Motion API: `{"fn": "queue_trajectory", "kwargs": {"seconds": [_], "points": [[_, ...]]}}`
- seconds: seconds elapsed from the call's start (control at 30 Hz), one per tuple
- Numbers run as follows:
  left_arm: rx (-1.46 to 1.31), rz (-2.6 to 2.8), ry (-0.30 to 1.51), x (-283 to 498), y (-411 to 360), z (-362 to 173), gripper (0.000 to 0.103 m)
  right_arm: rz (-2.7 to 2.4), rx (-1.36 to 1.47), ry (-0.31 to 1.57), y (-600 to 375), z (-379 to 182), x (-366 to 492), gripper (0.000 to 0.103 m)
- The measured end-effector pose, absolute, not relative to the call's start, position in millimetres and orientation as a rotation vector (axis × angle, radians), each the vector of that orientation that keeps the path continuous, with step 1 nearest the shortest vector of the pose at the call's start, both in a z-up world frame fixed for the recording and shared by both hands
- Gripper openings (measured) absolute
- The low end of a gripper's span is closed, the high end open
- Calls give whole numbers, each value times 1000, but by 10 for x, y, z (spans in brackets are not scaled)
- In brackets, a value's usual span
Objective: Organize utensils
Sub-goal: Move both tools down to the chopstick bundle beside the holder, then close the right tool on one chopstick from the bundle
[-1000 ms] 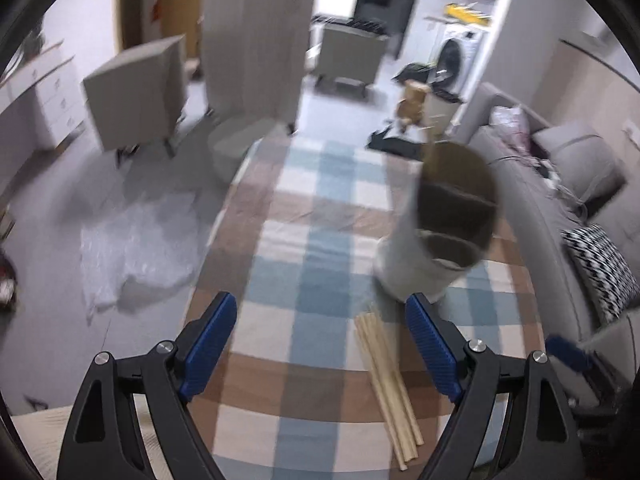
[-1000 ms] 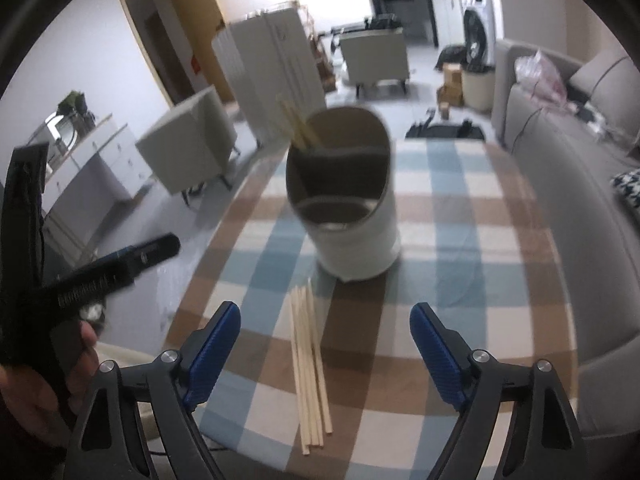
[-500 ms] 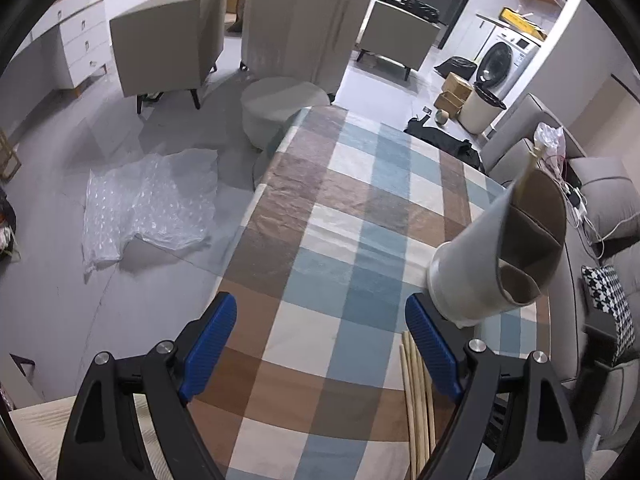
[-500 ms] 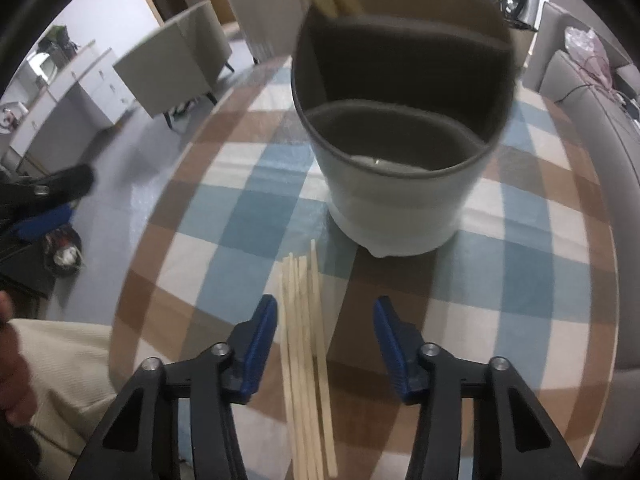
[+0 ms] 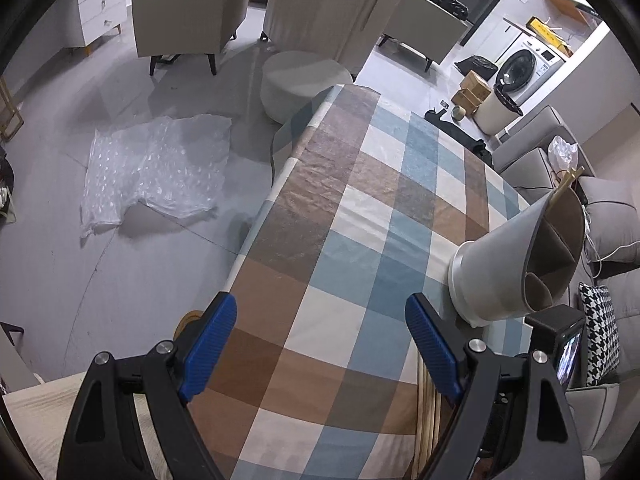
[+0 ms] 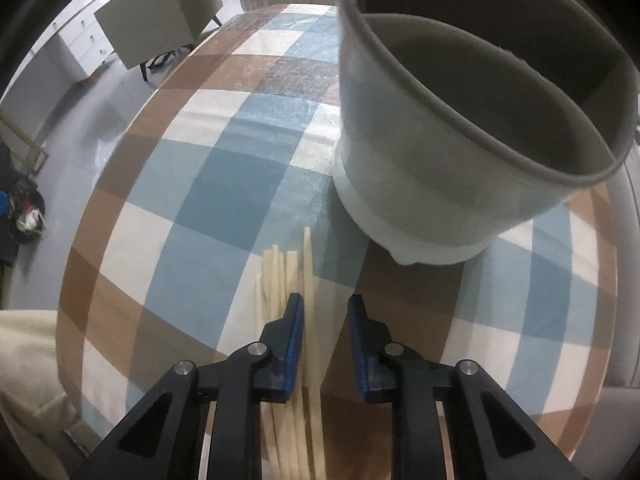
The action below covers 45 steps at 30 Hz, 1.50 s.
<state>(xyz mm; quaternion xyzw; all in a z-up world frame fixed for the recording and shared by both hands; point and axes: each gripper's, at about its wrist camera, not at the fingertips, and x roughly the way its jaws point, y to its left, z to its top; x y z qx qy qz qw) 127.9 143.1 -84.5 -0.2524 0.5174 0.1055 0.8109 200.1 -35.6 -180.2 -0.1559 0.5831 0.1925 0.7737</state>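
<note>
Several pale wooden chopsticks (image 6: 280, 276) lie in a bundle on the checked tablecloth (image 6: 200, 168), just in front of a grey divided utensil holder (image 6: 440, 184). My right gripper (image 6: 325, 312) points down over the bundle. Its jaws are closing, and one chopstick (image 6: 308, 264) runs between them, close to the left pad, with a gap still on the right. In the left wrist view my left gripper (image 5: 320, 320) hangs open over bare cloth with nothing between its fingers. The holder (image 5: 496, 268), with a chopstick tip (image 5: 566, 182) sticking out, and the bundle (image 5: 426, 412) are to its right.
The table's left edge (image 5: 256, 236) drops to a grey floor with a sheet of bubble wrap (image 5: 156, 168). Beyond are a round stool (image 5: 304, 76) and an armchair (image 5: 188, 8). A grey sofa with a houndstooth cushion (image 5: 600, 332) runs along the table's right side.
My right gripper has come down close over the chopstick bundle and its jaws have narrowed from wide apart to a small gap. My left gripper has shifted left, so the holder now sits at its right edge.
</note>
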Motion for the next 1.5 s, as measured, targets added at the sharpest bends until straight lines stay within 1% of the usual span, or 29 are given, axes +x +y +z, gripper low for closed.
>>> {"fn": "queue_trajectory", "kwargs": {"seconds": [0.37,0.47,0.63,0.67,0.7,0.73,0.93,0.97,1.0,1.13,1.3,1.43,1.5], "points": [[-566,231,1115,1282,1503,-879,83,416,-410,1220,-174,-1761,1974,21],[-575,238,1121,1280,1551,-885,83,424,-456,1184,-119,-1757,1939,20],[-583,264,1116,1267,1624,-896,83,423,-431,1179,-111,-1780,2012,19],[-584,263,1120,1271,1624,-904,83,427,-419,1180,-129,-1779,2030,17],[-583,262,1124,1279,1616,-908,83,434,-405,1186,-144,-1779,2046,11],[-582,261,1126,1283,1615,-912,83,436,-395,1191,-179,-1785,2052,8],[-576,263,1128,1290,1613,-912,83,418,-330,1241,-321,-1782,2055,6],[-576,259,1128,1290,1615,-911,83,421,-318,1244,-362,-1766,2046,1],[-576,257,1127,1290,1612,-908,83,416,-321,1248,-383,-1762,2043,0],[-555,252,1119,1277,1591,-873,83,415,-338,1242,-384,-1749,2015,1],[-565,273,1127,1272,1616,-898,83,424,-416,1218,-302,-1750,1945,6],[-560,279,1132,1280,1610,-905,83,451,-454,1199,-239,-1772,1914,4],[-544,283,1130,1295,1577,-906,83,469,-417,1205,-278,-1750,1908,4]]}}
